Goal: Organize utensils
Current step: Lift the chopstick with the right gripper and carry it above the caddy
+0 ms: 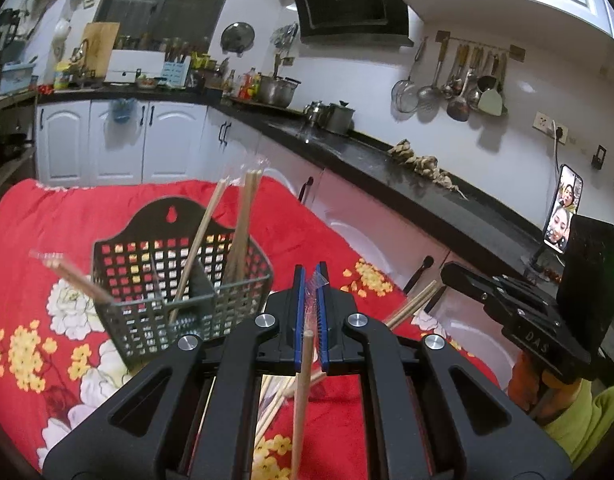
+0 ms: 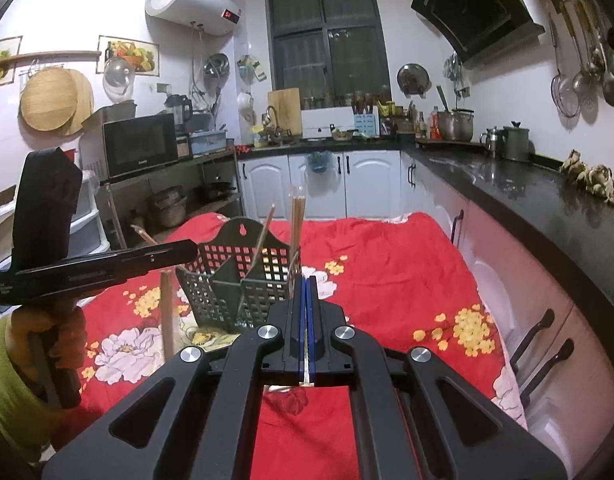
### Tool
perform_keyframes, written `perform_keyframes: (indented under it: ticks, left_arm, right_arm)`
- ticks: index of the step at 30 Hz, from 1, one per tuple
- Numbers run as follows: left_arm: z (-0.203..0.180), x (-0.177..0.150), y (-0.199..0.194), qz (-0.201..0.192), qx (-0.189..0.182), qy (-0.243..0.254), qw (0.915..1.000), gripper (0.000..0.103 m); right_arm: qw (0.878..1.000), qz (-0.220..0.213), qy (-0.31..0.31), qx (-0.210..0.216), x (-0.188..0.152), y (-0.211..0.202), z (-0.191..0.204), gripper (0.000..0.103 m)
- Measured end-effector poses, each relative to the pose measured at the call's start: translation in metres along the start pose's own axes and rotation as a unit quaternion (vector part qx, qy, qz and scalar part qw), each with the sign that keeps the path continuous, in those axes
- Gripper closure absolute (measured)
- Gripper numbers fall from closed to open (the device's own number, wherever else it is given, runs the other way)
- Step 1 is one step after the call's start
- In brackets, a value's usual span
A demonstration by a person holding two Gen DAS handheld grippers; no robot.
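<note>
While both tongs hang above the red flowered cloth [image 1: 319,216], the left tongs [image 1: 311,280] are clamped on a wrapped chopstick [image 1: 303,380] that slants down toward the camera. The right tongs [image 2: 305,288] are closed on a thin stick [image 2: 306,372]. Just ahead stands the dark utensil basket [image 1: 179,304], holding more chopsticks [image 1: 243,224] upright.

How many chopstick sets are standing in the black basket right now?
3: a leaning set over the left rim of the basket, a slanting set near the middle, an upright set toward the right. Shorter ones could hide behind the mesh.
</note>
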State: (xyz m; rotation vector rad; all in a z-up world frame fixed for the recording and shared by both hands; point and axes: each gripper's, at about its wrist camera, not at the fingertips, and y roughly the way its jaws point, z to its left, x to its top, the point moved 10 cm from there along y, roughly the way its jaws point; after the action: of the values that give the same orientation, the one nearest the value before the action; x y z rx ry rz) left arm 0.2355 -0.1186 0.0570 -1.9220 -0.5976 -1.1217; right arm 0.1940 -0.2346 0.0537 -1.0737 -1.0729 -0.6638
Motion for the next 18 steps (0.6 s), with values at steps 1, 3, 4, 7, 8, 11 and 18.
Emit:
perform_keyframes:
  ticks: [1,3,4,7,8,11,18]
  left_arm:
    - [0.0,0.002,-0.001,-0.003,0.0,0.0,1.0,0.1]
    - [-0.001,0.006,-0.002,-0.009,-0.001,0.002,1.0,0.1]
    - [-0.002,0.008,-0.003,-0.012,0.0,0.002,0.9999,0.1]
    - [-0.005,0.014,-0.007,-0.022,0.001,0.005,0.9997,0.1]
    - [-0.005,0.016,-0.007,-0.024,0.001,0.004,0.9997,0.101]
    - [-0.007,0.025,-0.01,-0.035,0.002,0.002,0.9994,0.101]
    - [-0.015,0.051,-0.017,-0.055,0.005,0.015,0.9984,0.101]
  right_arm:
    - [1.0,-0.003,-0.001,0.001,0.002,-0.001,0.0,0.102]
    - [1.0,-0.009,-0.003,0.001,0.006,-0.004,0.0,0.102]
    - [1.0,-0.012,-0.003,0.001,0.007,-0.006,0.0,0.102]
    - [1.0,-0.021,-0.003,0.003,0.012,-0.009,0.0,0.102]
    - [1.0,-0.023,-0.004,0.003,0.014,-0.01,0.0,0.102]
    - [1.0,-0.027,-0.009,0.001,0.019,-0.013,0.001,0.102]
    - [0.999,-0.041,-0.017,-0.001,0.034,-0.018,0.006,0.102]
